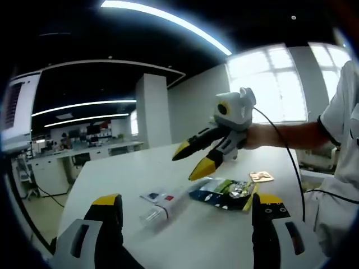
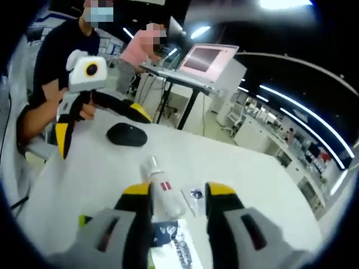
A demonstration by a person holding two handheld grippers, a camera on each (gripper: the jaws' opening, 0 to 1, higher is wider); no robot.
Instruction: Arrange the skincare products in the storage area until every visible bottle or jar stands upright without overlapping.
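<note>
**Tube still flat on worktop, right gripper lined up on it**

Left gripper view: left gripper [image 1: 188,213] was spread wide & empty, hanging above the white worktop [image 1: 112,174]. A white tube [image 1: 162,206] lay on its side just beside a dark sachet pack [image 1: 221,193]. The right gripper [image 1: 193,158] hovered over both, tips parted, holding nothing.

Right gripper view: right gripper's tips straddled the tube [image 2: 162,193] w/o clamping. A black mouse [image 2: 127,135] sat further off.

Likely step: grab tube & stand it up. Best to close mid-body, lift clear of sachet, set it cap-down away from the pack.
</note>
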